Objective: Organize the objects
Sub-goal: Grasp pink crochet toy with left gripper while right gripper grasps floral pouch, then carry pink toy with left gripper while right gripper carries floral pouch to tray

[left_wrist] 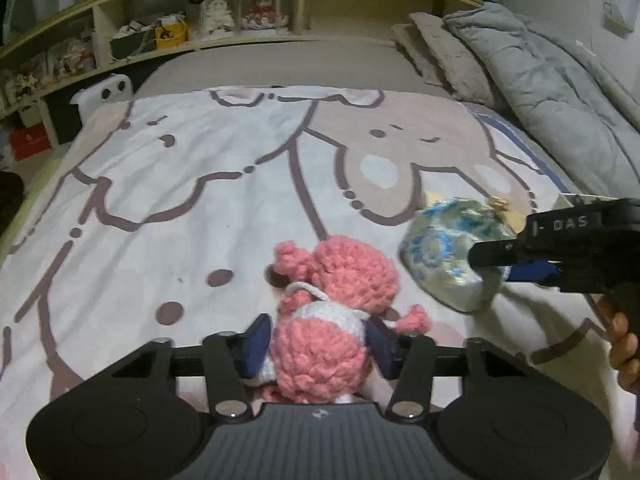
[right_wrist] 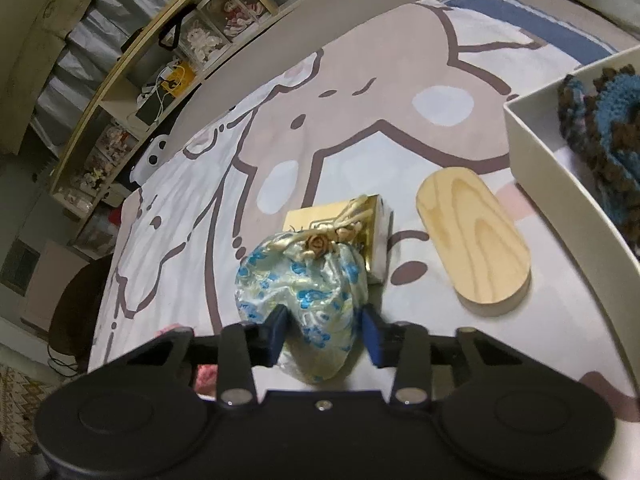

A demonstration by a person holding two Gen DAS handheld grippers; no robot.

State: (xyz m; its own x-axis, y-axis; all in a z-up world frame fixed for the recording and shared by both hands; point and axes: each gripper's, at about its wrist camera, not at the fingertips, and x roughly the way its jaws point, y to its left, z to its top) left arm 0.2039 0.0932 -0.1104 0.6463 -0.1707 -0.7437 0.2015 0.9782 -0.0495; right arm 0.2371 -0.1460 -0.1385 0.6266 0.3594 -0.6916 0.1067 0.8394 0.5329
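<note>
On the cartoon-print blanket (left_wrist: 192, 184) the left gripper (left_wrist: 318, 340) has its blue pads pressed against both sides of a pink and white crocheted doll (left_wrist: 332, 312). Just beside it, the right gripper (right_wrist: 326, 334) is clamped on a blue-flowered satin pouch (right_wrist: 308, 300), which overlaps a gold gift box (right_wrist: 316, 218); near that lie a wooden oval block (right_wrist: 472, 240) and a white box (right_wrist: 532, 152) holding blue-brown crochet (right_wrist: 600, 128)

Fuzzy crocheted yarn doll (left_wrist: 320, 320); shiny satin pouch (right_wrist: 304, 292); smooth wood block (right_wrist: 472, 244).
</note>
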